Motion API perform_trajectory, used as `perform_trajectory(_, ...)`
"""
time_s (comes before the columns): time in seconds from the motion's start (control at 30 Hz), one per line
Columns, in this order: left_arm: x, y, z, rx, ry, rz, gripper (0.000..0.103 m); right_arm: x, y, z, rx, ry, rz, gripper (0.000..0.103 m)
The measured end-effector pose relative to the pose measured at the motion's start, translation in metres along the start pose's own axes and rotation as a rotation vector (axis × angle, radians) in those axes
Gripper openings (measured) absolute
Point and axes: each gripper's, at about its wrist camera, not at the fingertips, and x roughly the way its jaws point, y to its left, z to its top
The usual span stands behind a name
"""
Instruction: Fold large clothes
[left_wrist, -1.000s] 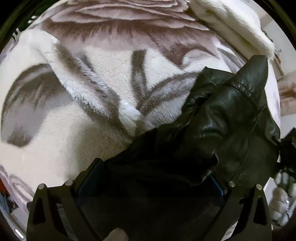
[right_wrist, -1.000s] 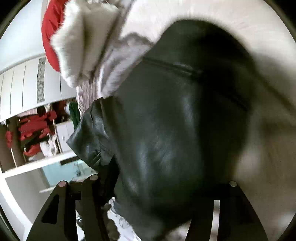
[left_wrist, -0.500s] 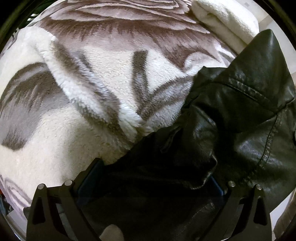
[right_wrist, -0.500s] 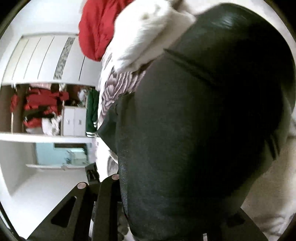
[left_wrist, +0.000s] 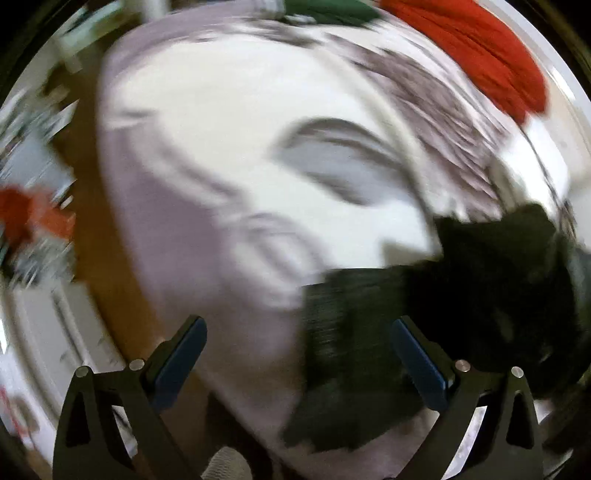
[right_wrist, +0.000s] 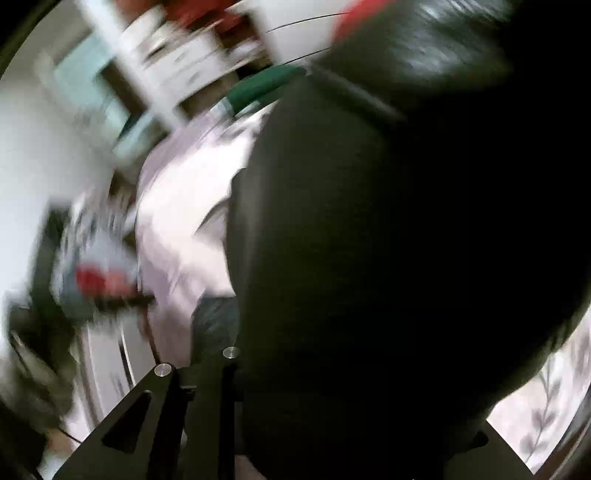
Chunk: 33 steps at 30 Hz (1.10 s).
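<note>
- One black leather jacket (left_wrist: 480, 280) lying on the patterned fleece blanket (left_wrist: 229, 155), toward its right edge; both views blurred.
- Left gripper (left_wrist: 299, 354): fingers spread apart, nothing clamped; jacket edge showing between and beyond the blue pads (left_wrist: 417, 362).
- Right gripper (right_wrist: 332, 417): jacket draped over the fingers, covering most of the view; grip state not discernible.
- One red garment (left_wrist: 480, 48) and one green garment (left_wrist: 332, 11) at the blanket's far edge.
</note>
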Motion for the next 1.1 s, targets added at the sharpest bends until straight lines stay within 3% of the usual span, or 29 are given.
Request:
perform_trajectory(0.13, -0.017, 0.051, -0.011, -0.077, -0.018, 0.09, 0.103, 0.062, 0.087, -0.036, -0.212, 0.168, 0.043, 0.026)
perform_trajectory(0.3, -0.019, 0.067, -0.013, -0.123, -0.028, 0.104, 0.103, 0.108, 0.124, -0.069, -0.311, 0.354, 0.11, 0.056)
perform_trajectory(0.33, -0.019, 0.066, -0.012, -0.123, -0.032, 0.095, 0.103, 0.104, 0.121, -0.065, -0.299, 0.368, 0.162, 0.06)
perform_trajectory(0.4, -0.019, 0.062, -0.01, -0.112, -0.036, 0.071, 0.103, 0.084, 0.105, -0.053, -0.232, 0.39, 0.316, 0.078)
perform_trajectory(0.57, -0.023, 0.051, -0.007, -0.087, -0.034, 0.022, 0.103, 0.027, 0.06, -0.029, -0.095, 0.428, 0.699, 0.082)
perform_trajectory(0.6, -0.024, 0.049, -0.007, -0.084, -0.036, 0.02, 0.103, 0.017, 0.046, -0.024, -0.063, 0.425, 0.741, 0.085)
perform_trajectory(0.7, -0.024, 0.047, -0.008, -0.071, -0.041, 0.03, 0.103, 0.024, -0.012, -0.006, 0.075, 0.397, 0.66, 0.085)
perform_trajectory(0.77, -0.02, 0.049, -0.01, -0.07, -0.031, 0.035, 0.103, 0.053, -0.067, 0.0, 0.218, 0.392, 0.507, 0.085)
perform_trajectory(0.83, -0.014, 0.051, -0.015, -0.078, -0.012, 0.034, 0.103, 0.102, -0.124, -0.004, 0.394, 0.444, 0.469, 0.085)
perform_trajectory(0.87, -0.011, 0.052, -0.017, -0.079, -0.003, 0.03, 0.103, 0.119, -0.135, 0.001, 0.43, 0.468, 0.487, 0.085)
perform_trajectory(0.93, -0.004, 0.051, -0.024, -0.075, 0.016, 0.035, 0.103, 0.166, -0.144, -0.009, 0.475, 0.558, 0.646, 0.085)
perform_trajectory(1.0, 0.001, 0.05, -0.028, -0.064, 0.035, 0.043, 0.103, 0.197, -0.126, -0.021, 0.475, 0.622, 0.806, 0.096)
perform_trajectory(1.1, 0.006, 0.048, -0.033, -0.055, 0.049, 0.048, 0.103, 0.22, -0.099, -0.01, 0.412, 0.649, 0.866, 0.097)
